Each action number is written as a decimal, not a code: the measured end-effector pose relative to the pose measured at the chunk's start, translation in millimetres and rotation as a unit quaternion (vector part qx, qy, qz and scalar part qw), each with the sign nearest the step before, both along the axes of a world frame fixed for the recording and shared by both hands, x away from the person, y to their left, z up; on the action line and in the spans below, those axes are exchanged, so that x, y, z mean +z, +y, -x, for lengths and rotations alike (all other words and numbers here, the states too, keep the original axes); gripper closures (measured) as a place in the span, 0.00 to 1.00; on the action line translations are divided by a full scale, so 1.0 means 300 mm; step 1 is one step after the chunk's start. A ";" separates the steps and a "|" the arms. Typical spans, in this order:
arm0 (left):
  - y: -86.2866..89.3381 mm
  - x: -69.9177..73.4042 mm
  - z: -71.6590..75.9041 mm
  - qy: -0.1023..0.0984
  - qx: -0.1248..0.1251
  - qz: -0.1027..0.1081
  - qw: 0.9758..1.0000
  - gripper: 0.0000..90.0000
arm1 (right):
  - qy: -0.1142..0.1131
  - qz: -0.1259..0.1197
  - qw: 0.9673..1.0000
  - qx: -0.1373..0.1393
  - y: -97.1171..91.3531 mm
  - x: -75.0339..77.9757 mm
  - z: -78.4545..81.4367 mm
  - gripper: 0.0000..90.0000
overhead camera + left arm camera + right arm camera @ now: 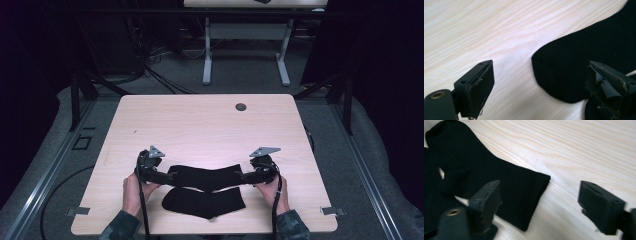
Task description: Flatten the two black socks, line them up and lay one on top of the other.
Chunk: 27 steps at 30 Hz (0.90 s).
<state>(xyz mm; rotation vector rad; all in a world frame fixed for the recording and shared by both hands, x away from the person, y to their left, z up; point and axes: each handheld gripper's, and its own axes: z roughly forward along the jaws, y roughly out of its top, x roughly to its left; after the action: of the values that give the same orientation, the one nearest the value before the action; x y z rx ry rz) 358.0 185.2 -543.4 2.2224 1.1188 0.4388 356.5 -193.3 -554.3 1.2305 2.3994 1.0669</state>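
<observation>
Black upper sock [205, 176] lies flat between both grippers' spread fingers [477, 86], pinching nothing, so closing slightly high could miss its thin edge or drag it onto the lower sock [204, 201].

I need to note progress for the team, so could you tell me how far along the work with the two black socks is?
Done: both socks lie flat on the table, the upper sock just behind the lower sock. In hand: the left gripper and right gripper stand open at the upper sock's two ends, gripping nothing. Left: probably stacking or folding the pair, since they overlap only slightly.
</observation>
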 end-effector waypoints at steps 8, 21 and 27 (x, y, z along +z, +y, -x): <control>0.074 0.033 0.073 -0.019 0.022 0.005 1.000 0.05 | -0.042 0.006 0.999 -0.016 -0.082 0.048 0.086 0.01; 0.247 -0.024 0.172 -0.008 0.082 0.011 0.997 0.00 | -0.065 0.017 0.993 -0.092 -0.308 0.059 0.210 0.00; 0.292 -0.080 0.190 -0.001 0.106 0.019 0.994 0.00 | -0.050 0.021 0.990 -0.128 -0.400 -0.018 0.243 0.00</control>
<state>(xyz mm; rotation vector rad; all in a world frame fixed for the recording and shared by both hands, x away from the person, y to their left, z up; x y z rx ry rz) 301.1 272.9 -567.3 2.0785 1.3574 0.5037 283.5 -313.2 -559.6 1.3909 2.1088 0.9702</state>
